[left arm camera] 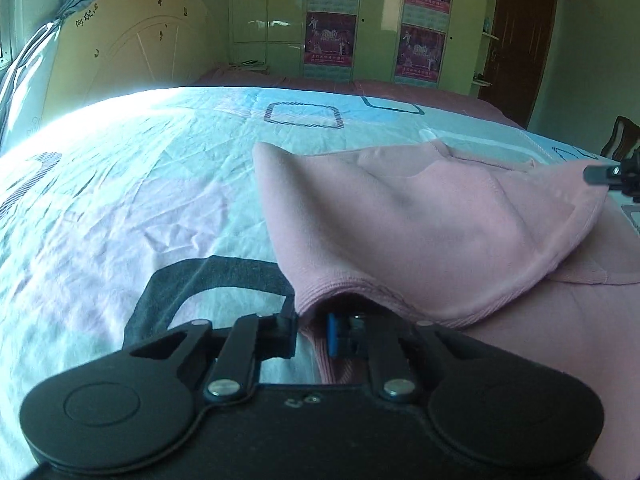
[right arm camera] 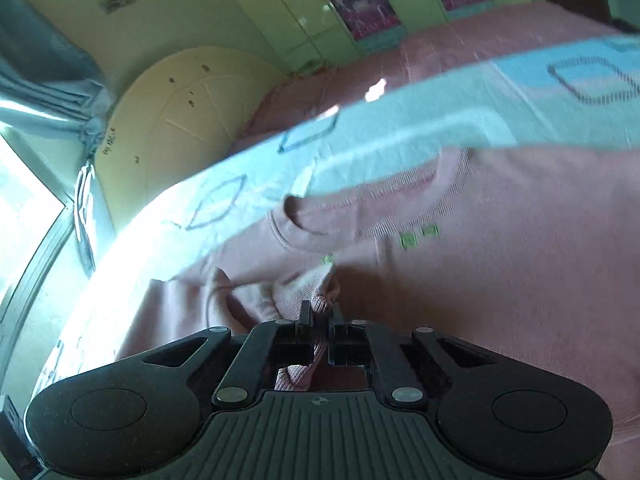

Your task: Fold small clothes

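A: Report the location of the garment.

B: The pink knit top [left arm camera: 420, 240] lies on the bed, on a pale blue and pink bedsheet [left arm camera: 140, 184] printed with dark rounded rectangles. Part of the fabric is raised off the sheet in a fold. Small green marks show on its front in the right wrist view.

A: Report the state of the left tongs [left arm camera: 314, 334].

B: Closed to a narrow gap. The ribbed hem of the top passes between the two fingers, and the pads press on it. The hem is lifted clear of the sheet at that point.

A: Report the state of the right tongs [right arm camera: 320, 320].

B: Closed almost fully. A bunched ribbed edge of the same top is clamped between the fingers, with a loose end hanging below them. In the left wrist view, the tip of the right tongs appears at the far right edge, well apart from the left tongs.

A: Surroundings?

B: A cream headboard [left arm camera: 132, 40] stands at the bed's end. Glossy green wardrobe doors [left arm camera: 264, 12] carry pink posters [left arm camera: 332, 44]. A grey curtain [right arm camera: 44, 80] hangs beside a bright window.
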The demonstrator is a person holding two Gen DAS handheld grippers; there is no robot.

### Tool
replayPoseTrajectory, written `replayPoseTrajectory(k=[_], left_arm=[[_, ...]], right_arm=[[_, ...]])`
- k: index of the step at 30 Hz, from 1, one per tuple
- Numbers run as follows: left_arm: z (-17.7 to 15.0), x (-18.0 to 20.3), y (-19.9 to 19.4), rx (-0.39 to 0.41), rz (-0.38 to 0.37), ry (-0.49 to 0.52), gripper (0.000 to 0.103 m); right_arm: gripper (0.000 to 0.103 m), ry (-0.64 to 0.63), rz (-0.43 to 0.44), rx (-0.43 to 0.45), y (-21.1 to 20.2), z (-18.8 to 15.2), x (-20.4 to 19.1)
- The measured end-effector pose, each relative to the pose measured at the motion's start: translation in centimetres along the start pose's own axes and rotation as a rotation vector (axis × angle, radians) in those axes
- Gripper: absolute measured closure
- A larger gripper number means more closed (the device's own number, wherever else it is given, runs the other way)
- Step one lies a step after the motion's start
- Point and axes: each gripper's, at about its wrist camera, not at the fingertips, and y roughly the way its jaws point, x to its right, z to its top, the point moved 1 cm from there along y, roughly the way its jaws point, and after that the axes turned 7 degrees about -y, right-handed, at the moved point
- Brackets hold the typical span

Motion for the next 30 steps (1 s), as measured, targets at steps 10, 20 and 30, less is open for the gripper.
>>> replayPoseTrajectory(k=[10, 20, 30], left_arm=[[-0.8, 0.4, 0.2, -0.007, -0.006, 0.041, 0.091], [-0.6, 0.2, 0.6, -0.024, -0.020, 0.057, 0.091], [0.1, -0.3, 1.2, -0.013, -0.088, -0.004, 0.087]], right_arm=[[0.098, 0.031, -0.246, -0.026, -4.2, -7.0, 5.4], [0.049, 0.211, -0.217, -0.002, -5.4, -6.7, 7.0], [0.099, 0.228, -0.176, -0.095, -0.9, -3.8, 10.2]])
